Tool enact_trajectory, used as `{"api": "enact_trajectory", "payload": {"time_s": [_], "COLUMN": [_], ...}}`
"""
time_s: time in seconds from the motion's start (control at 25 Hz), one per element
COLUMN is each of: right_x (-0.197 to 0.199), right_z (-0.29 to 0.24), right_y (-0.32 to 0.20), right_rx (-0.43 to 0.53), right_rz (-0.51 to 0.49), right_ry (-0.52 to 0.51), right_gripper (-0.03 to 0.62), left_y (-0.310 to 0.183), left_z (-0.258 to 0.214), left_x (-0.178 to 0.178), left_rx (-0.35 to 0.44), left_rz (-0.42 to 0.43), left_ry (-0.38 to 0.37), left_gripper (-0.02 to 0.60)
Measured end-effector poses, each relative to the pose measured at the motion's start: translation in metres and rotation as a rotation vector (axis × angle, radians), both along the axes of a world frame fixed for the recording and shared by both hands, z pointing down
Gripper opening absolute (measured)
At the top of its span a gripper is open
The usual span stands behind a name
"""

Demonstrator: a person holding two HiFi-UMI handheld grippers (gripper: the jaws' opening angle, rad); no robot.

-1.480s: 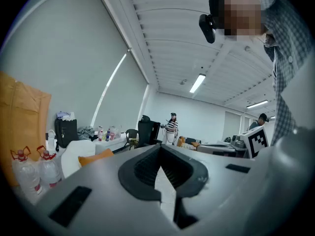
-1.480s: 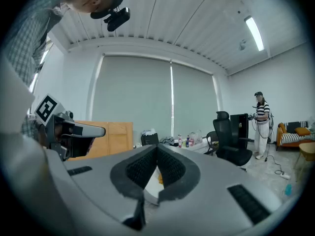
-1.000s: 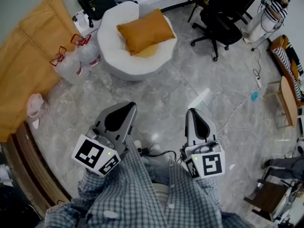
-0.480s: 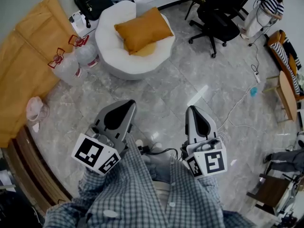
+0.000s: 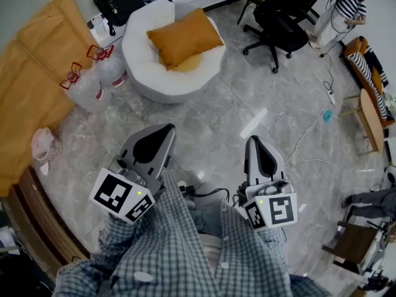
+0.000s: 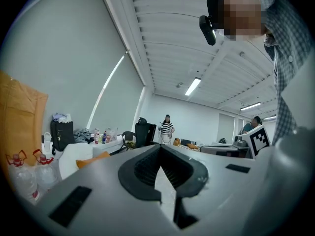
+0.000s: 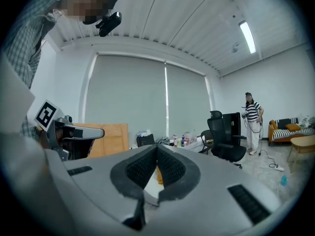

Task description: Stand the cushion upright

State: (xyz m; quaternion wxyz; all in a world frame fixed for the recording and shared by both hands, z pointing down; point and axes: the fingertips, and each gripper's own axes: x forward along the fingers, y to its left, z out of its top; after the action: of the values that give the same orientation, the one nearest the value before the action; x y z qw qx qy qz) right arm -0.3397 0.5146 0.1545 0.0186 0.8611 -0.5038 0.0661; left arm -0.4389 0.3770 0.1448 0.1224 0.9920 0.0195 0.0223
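An orange cushion point(image 5: 184, 37) lies flat and a little tilted on a round white floor seat point(image 5: 143, 73) at the far side of the room. Both grippers hover over the marble floor, well short of the seat, in front of the person's checked shirt. My left gripper point(image 5: 164, 130) is shut with nothing in it. My right gripper point(image 5: 252, 142) is likewise shut and empty. In the left gripper view the shut left gripper point(image 6: 160, 154) points level, with the cushion point(image 6: 93, 159) far off at the left. In the right gripper view a sliver of the cushion point(image 7: 158, 175) shows past the shut right gripper point(image 7: 157, 152).
Two large water bottles point(image 5: 93, 79) stand left of the seat beside a tan board point(image 5: 37, 73). A black bag point(image 5: 116, 5) sits behind it. A black office chair point(image 5: 278, 23) and a standing person point(image 5: 341, 8) are at the back right. A white cable point(image 5: 309, 138) crosses the floor.
The seat, cushion and floor have drifted slightly up and left in the head view. The left gripper has shifted a little leftward. Both grippers stay shut.
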Motion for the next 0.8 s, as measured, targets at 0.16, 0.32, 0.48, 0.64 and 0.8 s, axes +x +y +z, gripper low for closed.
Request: {"api": "enact_trajectory", "payload": {"time_s": [0.16,0.32,0.48,0.64,0.8], "right_x": [-0.003,-0.004,0.002,0.016,0.038], "right_z": [0.001,0.006,0.009,0.014,0.017], "right_y": [0.002,0.0,-0.006,-0.014,-0.021], "right_rx": [-0.004,-0.019,-0.032,-0.029,-0.023], "right_rz": [0.003,-0.032,-0.051,-0.074,-0.088], "right_ry": [0.002,-0.004,0.004,-0.001,-0.013], "right_gripper": [0.006,0.006,0.006,0.006,0.006], "left_y": [-0.003,-0.006,-0.013,-0.016,-0.017], "left_z": [-0.002,0.0,0.003,0.009,0.01], "left_x": [-0.004,-0.009,-0.009,0.002,0.021], "left_rx": [0.005,0.006,-0.004,-0.001,0.019], "left_rz": [-0.015,-0.037,-0.064,-0.08,-0.072], "left_ry": [0.011,0.006,-0.006,-0.02,-0.042], "left_gripper": [0.006,0.007,0.006,0.006,0.006]}}
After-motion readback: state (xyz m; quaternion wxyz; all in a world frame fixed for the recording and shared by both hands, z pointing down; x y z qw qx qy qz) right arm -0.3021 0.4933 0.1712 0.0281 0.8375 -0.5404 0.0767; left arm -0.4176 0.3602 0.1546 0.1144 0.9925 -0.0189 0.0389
